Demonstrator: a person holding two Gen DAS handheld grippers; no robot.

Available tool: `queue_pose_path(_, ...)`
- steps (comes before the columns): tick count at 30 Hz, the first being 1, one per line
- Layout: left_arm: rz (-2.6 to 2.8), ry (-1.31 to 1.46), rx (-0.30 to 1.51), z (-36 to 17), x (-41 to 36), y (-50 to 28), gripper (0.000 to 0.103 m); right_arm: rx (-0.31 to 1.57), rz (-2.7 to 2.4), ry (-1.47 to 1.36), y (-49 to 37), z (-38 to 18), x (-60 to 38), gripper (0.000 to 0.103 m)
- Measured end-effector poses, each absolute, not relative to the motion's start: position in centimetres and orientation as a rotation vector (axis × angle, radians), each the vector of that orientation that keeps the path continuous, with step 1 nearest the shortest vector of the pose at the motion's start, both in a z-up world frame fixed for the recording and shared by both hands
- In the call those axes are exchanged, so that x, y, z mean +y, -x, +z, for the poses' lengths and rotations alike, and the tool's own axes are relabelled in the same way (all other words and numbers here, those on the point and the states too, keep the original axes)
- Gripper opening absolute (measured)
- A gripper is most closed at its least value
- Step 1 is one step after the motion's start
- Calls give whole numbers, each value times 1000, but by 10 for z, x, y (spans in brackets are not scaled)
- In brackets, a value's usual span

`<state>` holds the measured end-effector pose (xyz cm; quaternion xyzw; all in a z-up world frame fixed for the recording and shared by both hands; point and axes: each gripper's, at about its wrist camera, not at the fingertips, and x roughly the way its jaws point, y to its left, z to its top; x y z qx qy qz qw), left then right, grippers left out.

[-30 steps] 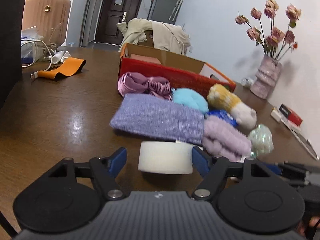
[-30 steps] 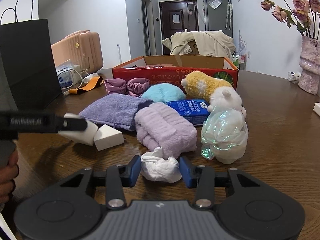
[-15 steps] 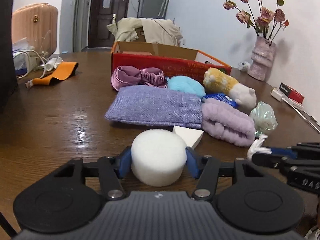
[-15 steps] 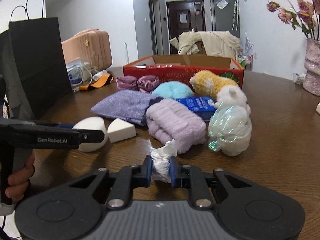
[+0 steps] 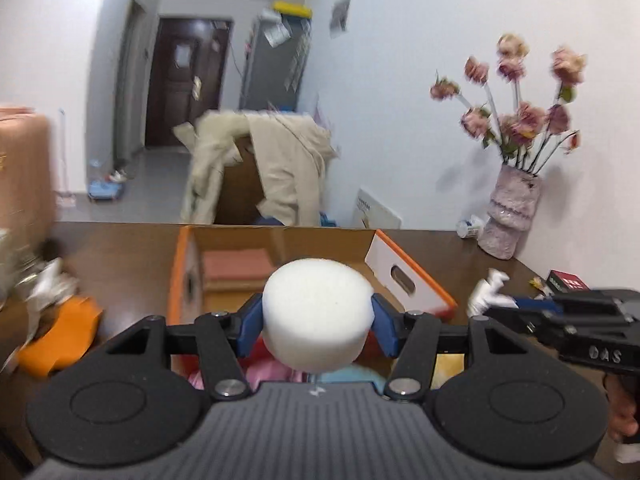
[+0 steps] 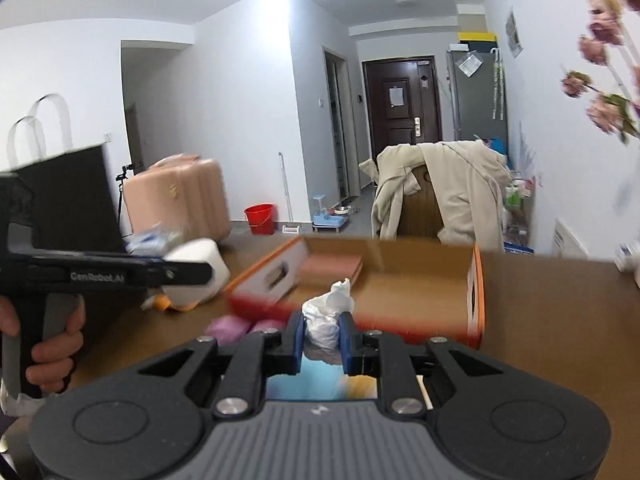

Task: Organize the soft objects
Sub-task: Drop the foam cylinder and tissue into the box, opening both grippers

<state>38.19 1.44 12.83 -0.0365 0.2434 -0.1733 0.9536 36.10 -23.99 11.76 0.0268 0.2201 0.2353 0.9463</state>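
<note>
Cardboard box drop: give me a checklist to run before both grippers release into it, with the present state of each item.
1. White foam puck clamped between the left gripper fingers: ok.
2. Crumpled white tissue pinched in the right gripper: ok.
3. Cardboard box open on top: ok.
4. Free room inside the box; a pink slab lies at one side, bare floor beside it: ok.
5. Both items fully over the opening rather than short of the near wall: cannot tell.
6. Grippers apart from each other: ok.
</note>
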Motion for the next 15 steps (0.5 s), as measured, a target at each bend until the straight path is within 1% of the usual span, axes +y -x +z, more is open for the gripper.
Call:
queue_pose_path(2,-359,65,529,130,-7,-442,57,522,472,-100,-430,122,-244,18)
queue_pose_path(6,-318,68,654,102,-41,-546,57,640,334,-128,-559,105,-245,18)
queue_pose_path(8,-254,63,705,83,-51,-588,57,676,266,-56,-600,90,-239,18)
queue_pose_path(10,-221,51,718,68,-54,-614,58,715,238,-26,-627,75,-237,18)
queue_pose_path(11,-218,56,737,62,-54,-625,61,737,225,-16,-638,69,-237,20)
queue_pose_path(12,-216,63,744,59,-53,-632,69,750,203,17,-646,63,-234,23)
queue_pose_path(14,-212,74,736,56,-50,-639,78,736,167,76,-651,56,-230,32)
queue_pose_path(15,-221,77,724,57,-49,-640,79,723,154,89,-652,54,-229,41)
